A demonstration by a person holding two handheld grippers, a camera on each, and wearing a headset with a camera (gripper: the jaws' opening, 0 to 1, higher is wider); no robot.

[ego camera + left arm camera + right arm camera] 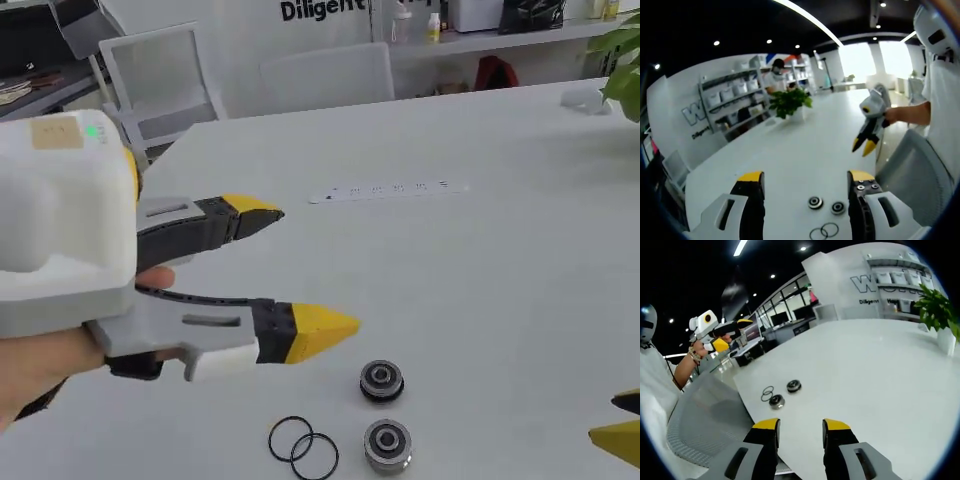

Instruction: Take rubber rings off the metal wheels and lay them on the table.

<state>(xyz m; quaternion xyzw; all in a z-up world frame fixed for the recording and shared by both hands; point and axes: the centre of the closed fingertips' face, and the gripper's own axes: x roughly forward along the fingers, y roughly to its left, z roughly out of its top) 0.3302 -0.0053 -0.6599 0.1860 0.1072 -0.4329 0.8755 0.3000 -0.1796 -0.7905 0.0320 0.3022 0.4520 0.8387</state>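
Black rubber rings [303,445], two of them, lie flat and overlapping on the white desk [480,290] at its near edge, free of any wheel. Just beside them sits the nearer wheel [388,443], bare silver round its rim as far as I can make out. Just behind it is the farther wheel [381,380], which shows a dark band along its lower edge; whether that is a ring not yet pulled or only shadow I cannot tell. So I judge the job at least half done, perhaps finished bar a check of that second wheel. Neither tool touches anything. The left gripper [300,270] hangs above the desk to the left of the wheels, its yellow-tipped fingers wide apart and empty. The right gripper [800,427] is held off to the other side, well apart from the wheels, fingers likewise parted with nothing between them. Farther on lies a white power strip [388,190], then a grey chair [160,80] at the far edge and a leafy plant [625,70].
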